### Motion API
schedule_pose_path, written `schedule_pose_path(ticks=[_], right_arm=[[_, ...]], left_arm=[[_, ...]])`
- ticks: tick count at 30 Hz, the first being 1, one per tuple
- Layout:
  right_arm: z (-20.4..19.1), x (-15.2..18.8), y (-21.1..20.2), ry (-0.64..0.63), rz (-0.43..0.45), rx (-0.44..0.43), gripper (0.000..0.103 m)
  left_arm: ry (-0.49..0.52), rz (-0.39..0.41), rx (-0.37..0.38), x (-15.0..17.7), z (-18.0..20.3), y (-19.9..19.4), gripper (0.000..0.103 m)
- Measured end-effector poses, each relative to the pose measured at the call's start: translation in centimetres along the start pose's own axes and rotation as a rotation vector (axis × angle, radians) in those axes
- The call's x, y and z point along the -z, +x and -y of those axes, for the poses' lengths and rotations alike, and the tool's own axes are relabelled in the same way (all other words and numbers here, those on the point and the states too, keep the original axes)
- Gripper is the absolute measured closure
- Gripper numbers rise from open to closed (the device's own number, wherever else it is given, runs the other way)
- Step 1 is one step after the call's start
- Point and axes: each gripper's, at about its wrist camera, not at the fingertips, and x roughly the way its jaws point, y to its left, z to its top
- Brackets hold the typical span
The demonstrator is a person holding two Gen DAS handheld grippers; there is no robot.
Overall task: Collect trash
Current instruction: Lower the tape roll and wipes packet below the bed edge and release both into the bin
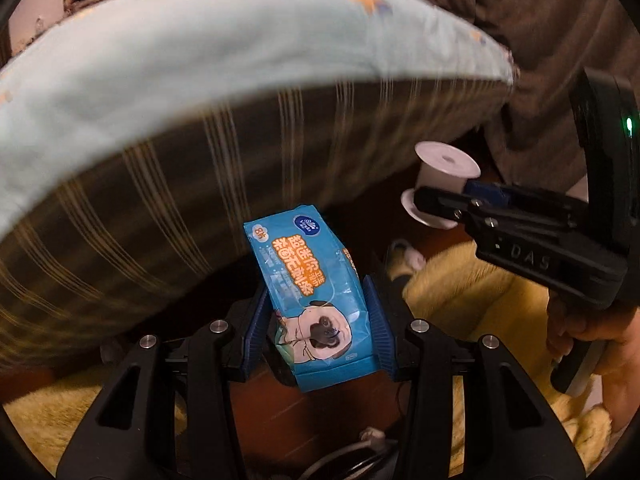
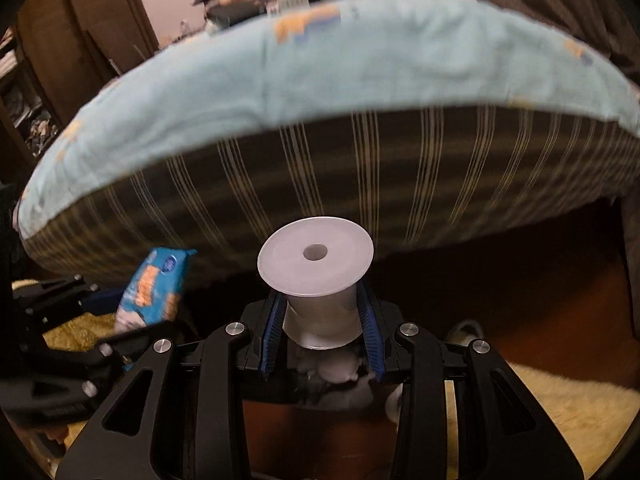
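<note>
Trash fills both claws beside the striped mattress [image 1: 168, 184]: the left gripper [image 1: 318, 320] pinches a blue wipes packet [image 1: 308, 288] between its blue pads. Further right, the right gripper [image 2: 320, 324] clamps a white plastic spool [image 2: 316, 280] above the yellow rug [image 2: 560, 400].

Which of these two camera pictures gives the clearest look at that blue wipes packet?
The left wrist view: the blue wipes packet sits centred and close, clamped in the left gripper, print and cartoon dog readable. The right wrist view shows it small, blurred, at the left edge.
</note>
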Motion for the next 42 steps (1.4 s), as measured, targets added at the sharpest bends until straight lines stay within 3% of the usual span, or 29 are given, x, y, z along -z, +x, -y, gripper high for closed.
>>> schedule_pose_path(ticks=[17,27,29,31,37,40,42], right_arm=[[2.1,3.3,9.7,0.108,-0.230,-0.002,0.066],[2.4,3.4,10.9,0.128,-0.264,0.013,0.064],[2.4,3.3,10.6,0.140,-0.259,0.018,0.057],[2.8,3.5,10.5,0.149,-0.251,0.020,0.051],[4.0,2.9,7.9,0.187,-0.186,0.018,0.041],[4.3,1.8,4.8,0.191,-0.099,0.024,0.027],[4.3,0.9,2.5,0.193,-0.031,0.040,0.011]], left_arm=[[-0.072,-0.245,0.026,4.0,-2.5,10.9,0.060],[-0.070,-0.269,0.023,3.9,-2.3,12.2,0.057],[-0.073,-0.274,0.019,3.8,-2.3,12.5,0.056],[-0.071,-0.270,0.011,3.7,-2.3,12.3,0.044],[-0.048,-0.213,-0.028,3.1,-1.8,9.8,0.022],[-0.035,-0.162,-0.046,2.2,-1.3,6.7,0.015],[-0.032,-0.125,-0.044,1.8,-1.3,4.5,0.011]])
